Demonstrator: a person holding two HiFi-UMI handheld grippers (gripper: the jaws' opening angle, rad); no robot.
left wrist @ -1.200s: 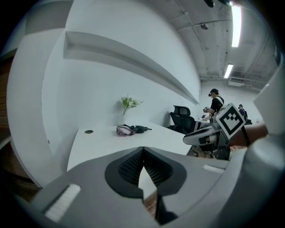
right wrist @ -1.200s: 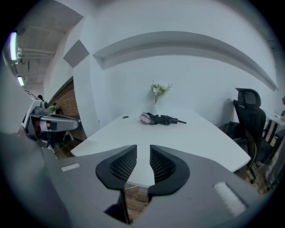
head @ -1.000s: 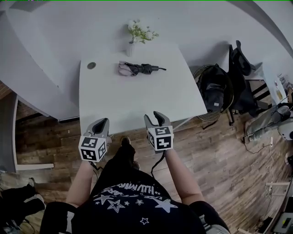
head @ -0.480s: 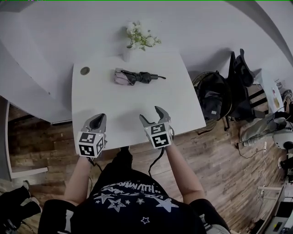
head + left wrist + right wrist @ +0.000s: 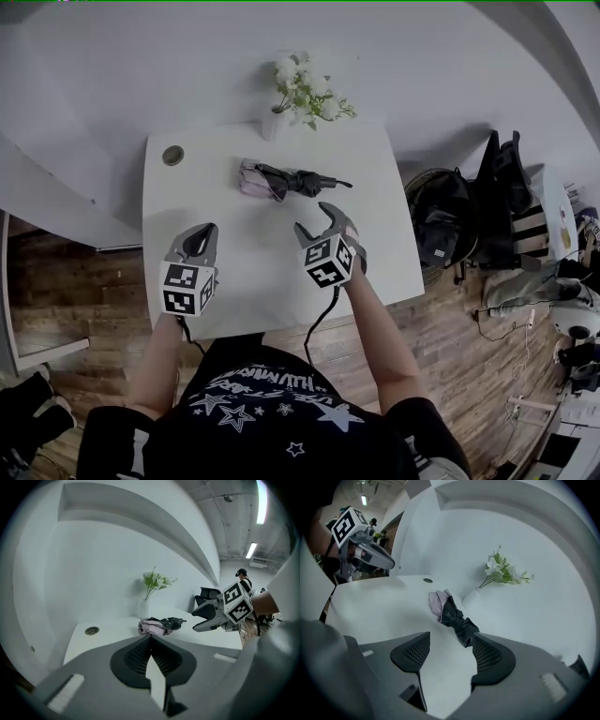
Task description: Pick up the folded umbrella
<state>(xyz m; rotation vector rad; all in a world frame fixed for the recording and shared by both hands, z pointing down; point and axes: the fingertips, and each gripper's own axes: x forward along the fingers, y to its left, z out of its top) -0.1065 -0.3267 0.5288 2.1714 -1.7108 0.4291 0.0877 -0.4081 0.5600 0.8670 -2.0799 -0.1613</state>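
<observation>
Both grippers have advanced over the bench (image 5: 375, 253) toward the frame's top. At lower left, the left gripper (image 5: 206, 232) has its fingers (image 5: 138, 654) pressed together, empty. The right gripper (image 5: 312, 217) has its fingers (image 5: 490, 656) spread, just narrowing slightly, with only bare bench between them. Just beyond, the folded umbrella (image 5: 286, 180) lies at centre, below the flower vase (image 5: 274, 122).

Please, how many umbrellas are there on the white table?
1. The folded umbrella lies near the far edge of the table, in front of the flower vase. No other is visible.
</observation>
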